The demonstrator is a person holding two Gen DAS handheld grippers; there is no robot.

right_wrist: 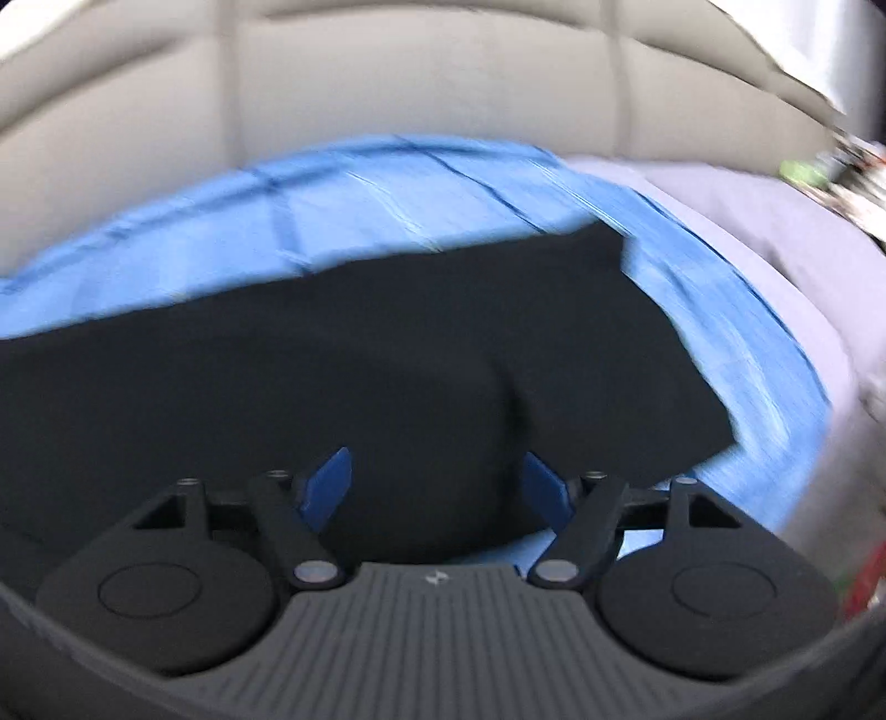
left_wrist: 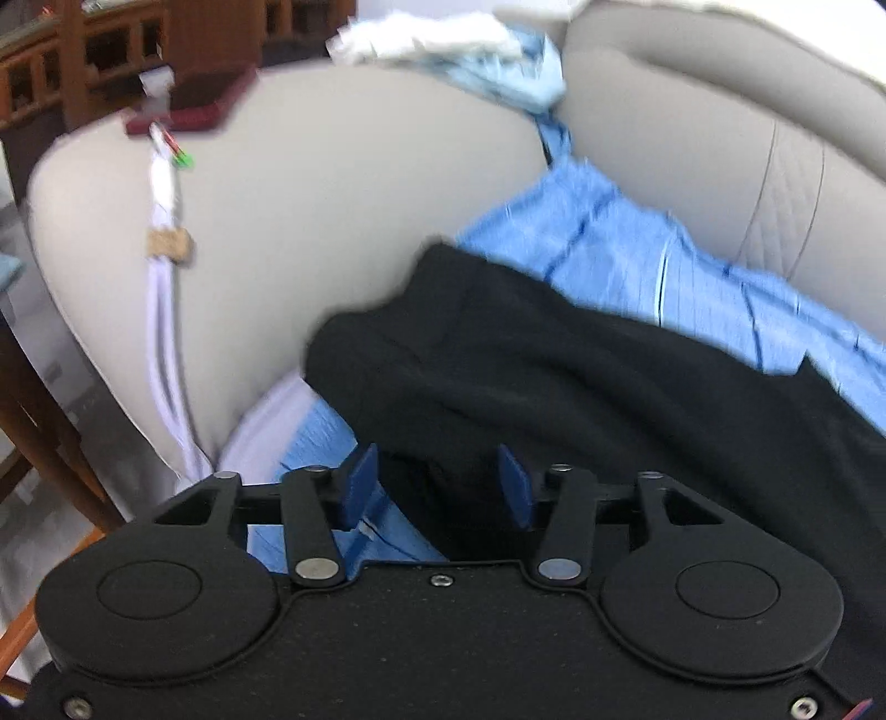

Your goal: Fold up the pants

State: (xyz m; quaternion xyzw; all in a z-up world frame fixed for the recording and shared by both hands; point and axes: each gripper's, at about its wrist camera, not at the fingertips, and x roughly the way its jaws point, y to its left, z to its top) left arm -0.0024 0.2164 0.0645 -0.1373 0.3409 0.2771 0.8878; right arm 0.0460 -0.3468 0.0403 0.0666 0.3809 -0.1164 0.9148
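Black pants [left_wrist: 581, 376] lie spread on a light blue sheet [left_wrist: 620, 249] on a beige sofa seat. In the left wrist view my left gripper [left_wrist: 437, 487] is open, its blue pads apart, just above the near edge of the pants. In the right wrist view the same black pants [right_wrist: 332, 365] fill the middle, with a corner lying on the blue sheet [right_wrist: 387, 188] at the right. My right gripper [right_wrist: 437, 487] is open over the black cloth, with nothing between its pads. Both views are blurred by motion.
The beige sofa armrest [left_wrist: 310, 194] rises at the left, with a white strap [left_wrist: 163, 310] hanging over it. The sofa backrest [right_wrist: 387, 77] stands behind the sheet. Crumpled white and blue cloth [left_wrist: 443, 39] lies on top. Wooden furniture [left_wrist: 83, 61] stands beyond the sofa.
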